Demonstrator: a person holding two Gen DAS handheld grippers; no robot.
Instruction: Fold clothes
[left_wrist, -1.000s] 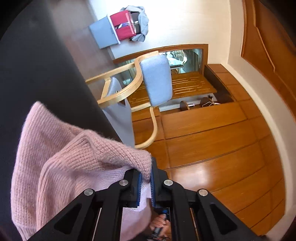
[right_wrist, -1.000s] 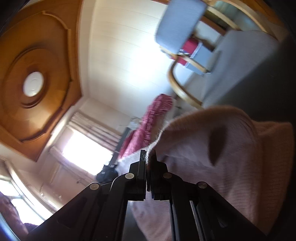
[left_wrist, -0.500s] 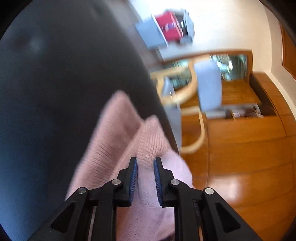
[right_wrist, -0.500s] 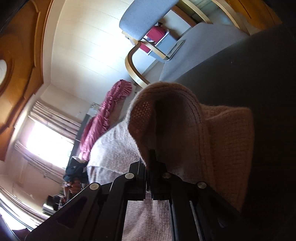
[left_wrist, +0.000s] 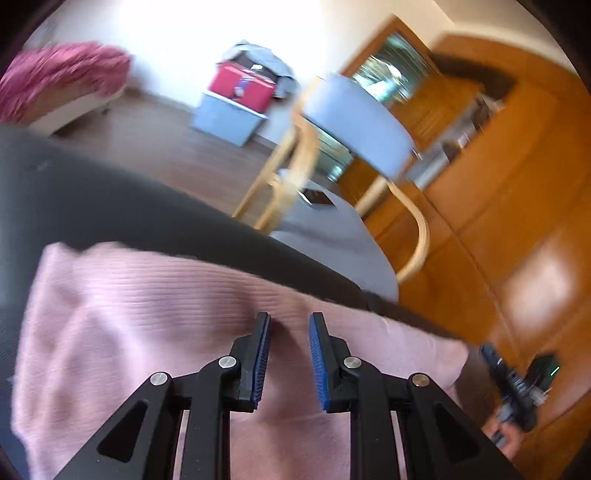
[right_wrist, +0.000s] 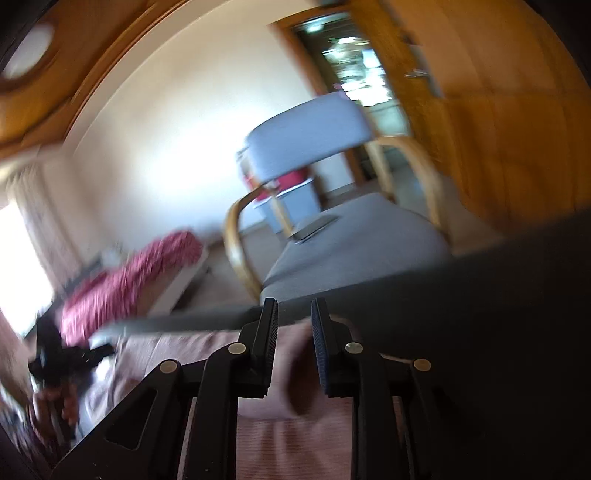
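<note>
Nearest, in the left wrist view: left gripper, jaws opening, a narrow gap between the blue pads, nothing pinched, pink knit showing through the gap from below. Same on the other side: right gripper, jaws opening to a similar narrow gap, not clamping anything, a raised pink bump just behind the pads.

Just under both: pink sweater, lying mostly flat on the dark table, close to its far edge, apparently doubled over with 1 layer on another; blur hides the seams. Judging from that, 1 fold laid down and let go; at least 1 more fold and some smoothing probably left, exact count impossible to tell.

Beyond the table edge: grey chair with bent wood arms. Farthest back: red box by the white wall.
</note>
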